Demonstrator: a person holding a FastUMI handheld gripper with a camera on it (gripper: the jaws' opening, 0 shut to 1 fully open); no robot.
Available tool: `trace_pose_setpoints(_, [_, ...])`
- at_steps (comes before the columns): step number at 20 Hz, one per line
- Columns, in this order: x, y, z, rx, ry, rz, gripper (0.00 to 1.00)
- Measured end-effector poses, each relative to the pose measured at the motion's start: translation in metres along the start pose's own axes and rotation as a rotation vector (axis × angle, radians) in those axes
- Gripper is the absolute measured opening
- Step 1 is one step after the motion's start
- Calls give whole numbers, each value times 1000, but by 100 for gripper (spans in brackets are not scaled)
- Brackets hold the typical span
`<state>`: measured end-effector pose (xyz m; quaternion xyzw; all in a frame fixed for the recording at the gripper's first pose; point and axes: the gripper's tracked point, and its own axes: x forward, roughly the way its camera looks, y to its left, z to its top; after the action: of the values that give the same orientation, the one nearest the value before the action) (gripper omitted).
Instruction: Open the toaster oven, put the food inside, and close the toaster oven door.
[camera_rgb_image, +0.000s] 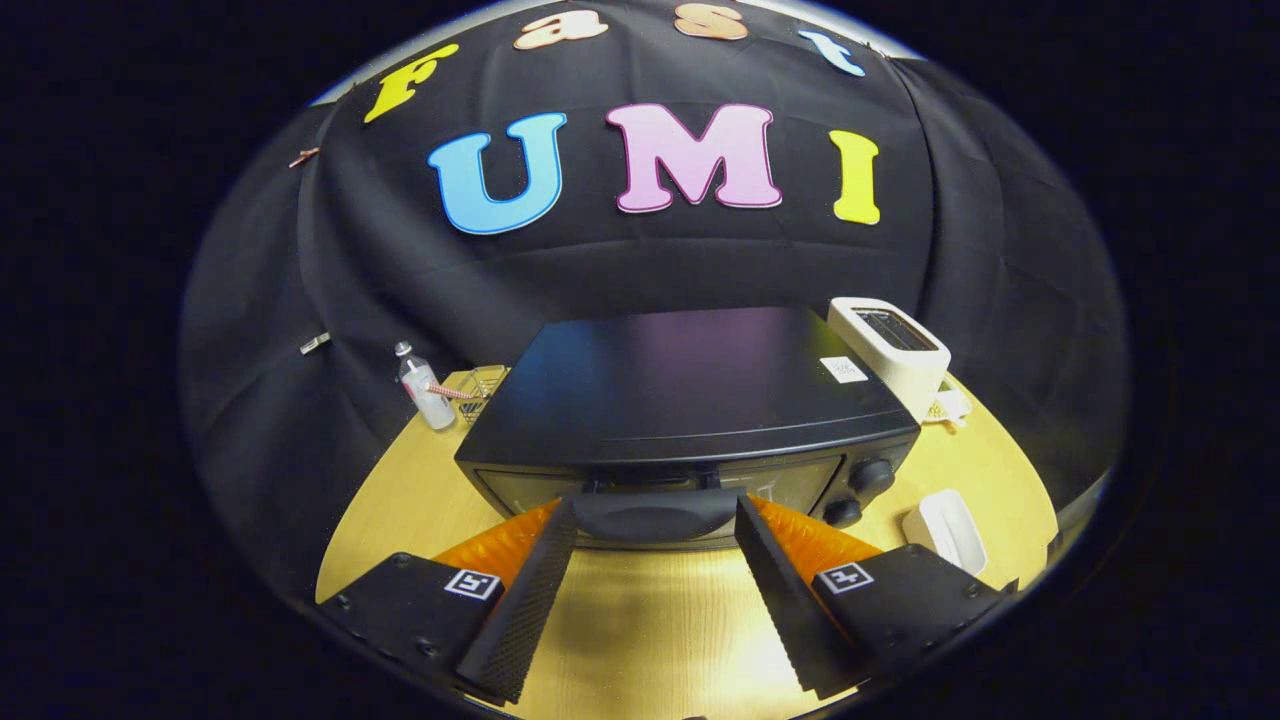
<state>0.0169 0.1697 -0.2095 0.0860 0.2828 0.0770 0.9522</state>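
A black toaster oven (700, 390) stands on the wooden table (640, 620) straight ahead of me. Its dark curved door handle (655, 515) lies between my two fingers, whose tips touch its two ends. My gripper (655, 510) is shut on the handle. A thin dark gap runs along the top of the glass door (780, 480), which looks slightly ajar. Two round knobs (870, 475) sit on the oven's right front. I cannot tell which item on the table is the food.
A white oblong dish (945, 530) lies on the table right of the oven. A white slot toaster (890, 350) stands behind the oven's right corner. A small bottle (425, 395) and a wire basket (487, 383) sit at the back left.
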Motion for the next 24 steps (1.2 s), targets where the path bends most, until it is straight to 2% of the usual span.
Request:
trace_pose_setpoints(10, [-54, -34, 26, -39, -88, -20, 98])
trace_pose_setpoints(15, [-87, -41, 74, -93, -188, -31, 98])
trace_pose_setpoints(24, [-129, -44, 143, -103, -341, -35, 98])
